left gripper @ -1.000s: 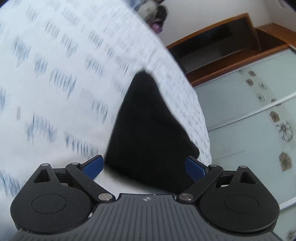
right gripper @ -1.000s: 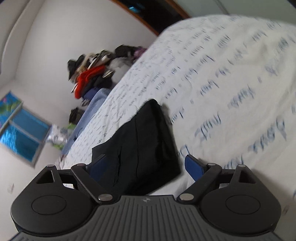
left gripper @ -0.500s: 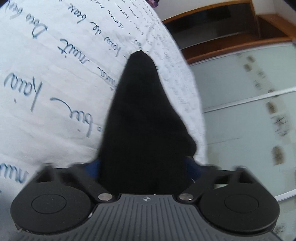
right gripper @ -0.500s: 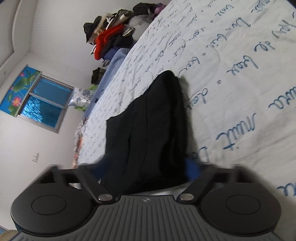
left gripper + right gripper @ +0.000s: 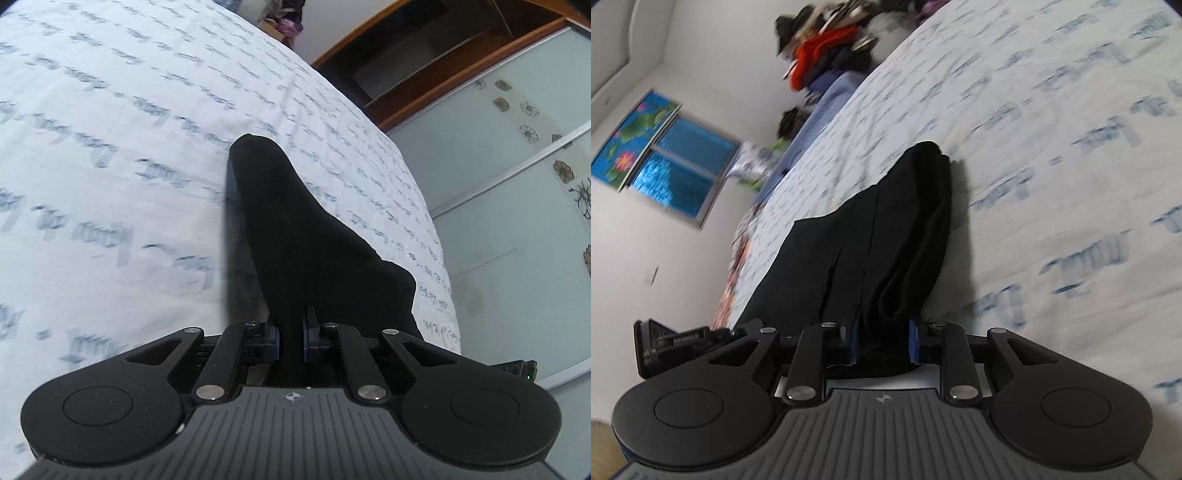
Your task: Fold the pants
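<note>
The black pants [image 5: 295, 229] were laid on the bed [image 5: 110, 155]. Their near edge was pinched by the left gripper [image 5: 290, 339], whose jaws had just closed. A thicker fold [image 5: 886, 280] was pinched by the right gripper [image 5: 882, 343].

Soft daylight, even. Bedspread [image 5: 110, 166] print smeared by motion blur, worst toward 9 o'clock. Window [image 5: 665, 162] glows blue at 9. Black pants [image 5: 886, 240] lose detail. Fisheye bends edges.

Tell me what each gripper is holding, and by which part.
Both hold the black pants: the left gripper pinches a thin fold at their near edge, the right gripper a thicker bunch at their near end.
</note>
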{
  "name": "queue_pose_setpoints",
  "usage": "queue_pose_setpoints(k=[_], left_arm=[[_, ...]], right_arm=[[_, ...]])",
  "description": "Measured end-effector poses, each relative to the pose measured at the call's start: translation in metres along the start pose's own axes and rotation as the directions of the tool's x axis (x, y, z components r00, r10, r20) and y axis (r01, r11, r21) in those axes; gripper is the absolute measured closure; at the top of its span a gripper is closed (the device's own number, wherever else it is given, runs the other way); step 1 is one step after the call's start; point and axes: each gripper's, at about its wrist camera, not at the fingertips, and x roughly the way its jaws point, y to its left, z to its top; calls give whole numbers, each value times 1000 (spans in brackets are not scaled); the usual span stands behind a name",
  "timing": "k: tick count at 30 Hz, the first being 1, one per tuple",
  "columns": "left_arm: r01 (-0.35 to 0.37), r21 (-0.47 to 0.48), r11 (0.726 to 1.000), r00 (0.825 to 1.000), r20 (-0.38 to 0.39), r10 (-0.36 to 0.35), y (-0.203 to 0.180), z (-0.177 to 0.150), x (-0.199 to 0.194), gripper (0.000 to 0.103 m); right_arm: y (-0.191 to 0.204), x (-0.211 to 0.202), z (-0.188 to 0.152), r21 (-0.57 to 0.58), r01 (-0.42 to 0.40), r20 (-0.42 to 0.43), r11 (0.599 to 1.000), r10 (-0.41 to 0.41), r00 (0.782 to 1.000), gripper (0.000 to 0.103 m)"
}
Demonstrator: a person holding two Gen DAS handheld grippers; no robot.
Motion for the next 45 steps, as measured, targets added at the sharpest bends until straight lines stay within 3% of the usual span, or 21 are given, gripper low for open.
queue_pose_setpoints(k=[4, 7, 10, 12, 14, 16, 17, 19, 20, 21, 25, 28, 31, 33, 35, 36, 38, 41, 42, 45], left_arm=[[-37, -92, 995, 998, -57, 31, 43, -16, 7, 85], [28, -131, 991, 999, -26, -32, 57, -23, 15, 71], [54, -133, 990, 998, -9, -56, 56, -23, 9, 66], [-37, -55, 998, 998, 53, 40, 42, -28, -11, 65], [-169, 94, 981, 971, 188, 149, 14, -39, -37, 65], [-238, 211, 948, 940, 294, 171, -15, -52, -55, 56], [-242, 240, 940, 934, 320, 159, -28, -58, -58, 50], [-233, 286, 929, 936, 324, 135, -49, -67, -52, 31], [-237, 316, 919, 940, 313, 135, -58, -70, -41, 31], [-253, 336, 907, 941, 305, 149, -65, -74, -28, 32], [-261, 351, 899, 957, 220, 192, -62, -91, 14, 35], [-307, 354, 884, 937, 275, 215, -50, -98, 29, 29], [-291, 316, 903, 942, 258, 214, -47, -92, 22, 32], [-285, 275, 918, 941, 261, 215, -51, -92, 0, 38], [-273, 278, 921, 931, 316, 181, -54, -104, -33, 35], [-280, 267, 922, 919, 354, 177, -54, -114, -49, 27], [-309, 247, 918, 893, 407, 191, -55, -138, -72, 16], [-355, 247, 902, 879, 418, 231, -58, -175, -79, 14], [-360, 255, 898, 885, 398, 241, -59, -183, -74, 15], [-396, 323, 860, 895, 344, 283, -67, -200, -50, 17]], right_arm=[[6, 10, -11, -29, -32, -32, 999, 31, 999, 80], [-9, 14, -13, 31, -40, -28, 999, 41, 999, 80], [-16, 7, -11, 95, -57, -10, 994, 58, 998, 74], [-5, -9, -12, 74, 5, 50, 997, -9, 999, 72], [15, -34, -20, -14, 91, 162, 996, -87, 983, 69], [45, -50, -30, -139, 129, 240, 982, -93, 966, 69], [58, -51, -34, -193, 130, 250, 973, -80, 965, 68], [85, -39, -39, -269, 121, 233, 956, -58, 971, 54], [93, -29, -39, -288, 104, 203, 952, -45, 978, 36], [98, -17, -40, -303, 87, 174, 949, -35, 984, 34], [87, 26, -39, -257, 124, 104, 958, -100, 990, 34], [62, 42, -47, -184, 72, 94, 980, -55, 994, 34], [72, 37, -62, -282, 108, 129, 953, -74, 989, 35], [92, 27, -70, -295, 182, 178, 938, -133, 975, 34], [115, 3, -90, -334, 268, 270, 904, -181, 946, 34], [126, -10, -104, -364, 299, 323, 882, -182, 929, 30], [141, -35, -136, -400, 365, 423, 840, -184, 887, 15], [149, -53, -177, -376, 488, 519, 788, -257, 815, 8], [147, -54, -187, -372, 501, 517, 781, -274, 811, 8], [146, -41, -197, -406, 500, 449, 765, -310, 838, 8]])
